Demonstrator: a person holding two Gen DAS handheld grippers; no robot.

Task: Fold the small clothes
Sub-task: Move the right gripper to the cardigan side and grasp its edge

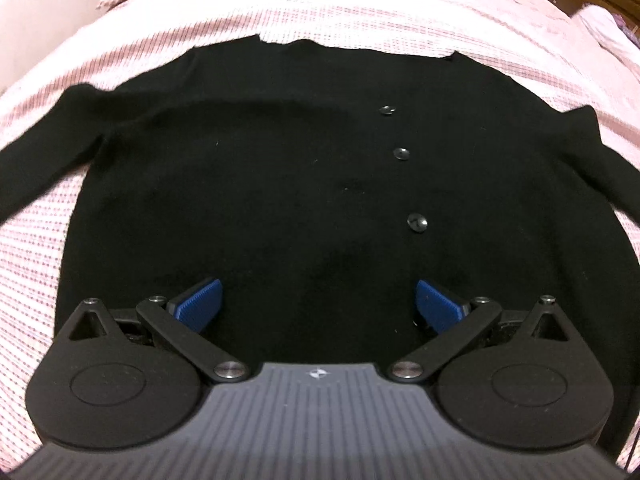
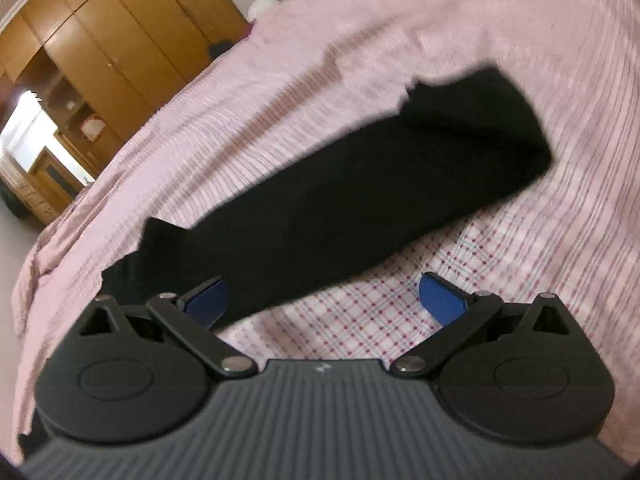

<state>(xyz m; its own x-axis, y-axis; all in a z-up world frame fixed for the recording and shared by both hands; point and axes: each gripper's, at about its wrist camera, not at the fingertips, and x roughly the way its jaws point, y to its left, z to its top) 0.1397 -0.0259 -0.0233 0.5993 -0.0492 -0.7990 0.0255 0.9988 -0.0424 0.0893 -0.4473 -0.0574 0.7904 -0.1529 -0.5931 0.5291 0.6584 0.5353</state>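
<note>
We see a black knit button-front cardigan (image 1: 248, 168) spread flat on a bed covered with a pink checked bedspread (image 1: 360, 12). Its neckline lies toward the far edge of the bed, and both sleeves run outward and down along the sides of the body. Three small black round buttons (image 1: 401, 153) sit in a line down the front, right of the middle.

Our left tongs (image 1: 318, 300) hang over the lower part of the cardigan's body, released: the blue ribbed pads (image 1: 200, 300) stand wide apart with only black fabric showing between them, and nothing is pinched.

Our right tongs (image 2: 324, 300) are also spread wide and grasp nothing. In the right wrist view, one long black sleeve (image 2: 360, 196) lies diagonally across the bedspread; its lower stretch passes by the left pad, while the right pad is over bare checked cloth. This view is blurred. A wooden wardrobe (image 2: 120, 40) stands beyond the bed's far-left edge.
</note>
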